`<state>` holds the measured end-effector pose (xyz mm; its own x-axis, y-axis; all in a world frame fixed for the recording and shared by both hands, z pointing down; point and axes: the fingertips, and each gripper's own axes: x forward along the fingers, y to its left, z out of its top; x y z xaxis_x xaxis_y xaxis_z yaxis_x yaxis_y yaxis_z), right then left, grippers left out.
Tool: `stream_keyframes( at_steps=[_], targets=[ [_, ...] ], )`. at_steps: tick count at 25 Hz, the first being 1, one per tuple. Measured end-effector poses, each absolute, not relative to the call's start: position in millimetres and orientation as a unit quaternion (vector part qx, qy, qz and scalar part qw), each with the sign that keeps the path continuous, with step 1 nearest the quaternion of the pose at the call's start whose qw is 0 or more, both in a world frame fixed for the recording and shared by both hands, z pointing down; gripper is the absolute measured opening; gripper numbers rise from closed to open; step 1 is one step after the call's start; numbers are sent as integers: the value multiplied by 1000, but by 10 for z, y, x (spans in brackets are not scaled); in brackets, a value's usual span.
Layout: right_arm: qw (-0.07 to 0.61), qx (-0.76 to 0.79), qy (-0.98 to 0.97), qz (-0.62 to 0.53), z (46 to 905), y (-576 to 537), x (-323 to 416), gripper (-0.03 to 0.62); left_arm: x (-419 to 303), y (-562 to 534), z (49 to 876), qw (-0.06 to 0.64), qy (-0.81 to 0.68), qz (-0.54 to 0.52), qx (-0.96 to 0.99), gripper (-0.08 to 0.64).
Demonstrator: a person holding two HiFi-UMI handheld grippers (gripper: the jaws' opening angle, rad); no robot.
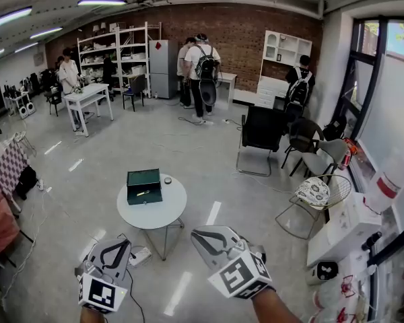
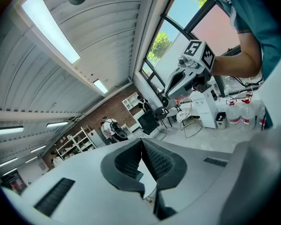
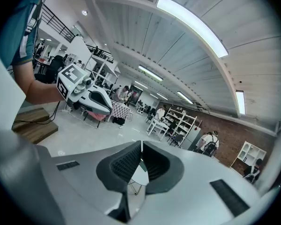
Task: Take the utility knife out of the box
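1. On the round white table, well ahead of both grippers, stands the dark green box; a pale streak inside it may be the utility knife, though it is too small to be sure.
2. The left gripper and the right gripper are both clenched on nothing, jaws together; both hang low, far from the table.
3. The step in hand looks like the approach; get close enough to look down into the box before reaching.
4. Part one gripper's jaws before entering; brace the box wall with the other, since the smooth top may let it slide; avoid the small round object just beside the box.
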<state>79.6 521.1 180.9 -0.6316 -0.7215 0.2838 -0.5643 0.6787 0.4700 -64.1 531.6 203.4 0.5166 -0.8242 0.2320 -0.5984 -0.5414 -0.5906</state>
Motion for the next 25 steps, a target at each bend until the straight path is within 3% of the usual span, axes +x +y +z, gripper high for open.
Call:
stream_keyframes(
  at_steps=[10, 25],
  targets=[
    [229, 371, -883, -171, 1799, 5067, 112, 40, -1265, 5146, 2074, 228, 410, -239, -850, 18],
    [208, 337, -902, -171, 1826, 4272, -216, 40, -1573, 4587, 2125, 218, 442, -255, -832, 18]
  ],
)
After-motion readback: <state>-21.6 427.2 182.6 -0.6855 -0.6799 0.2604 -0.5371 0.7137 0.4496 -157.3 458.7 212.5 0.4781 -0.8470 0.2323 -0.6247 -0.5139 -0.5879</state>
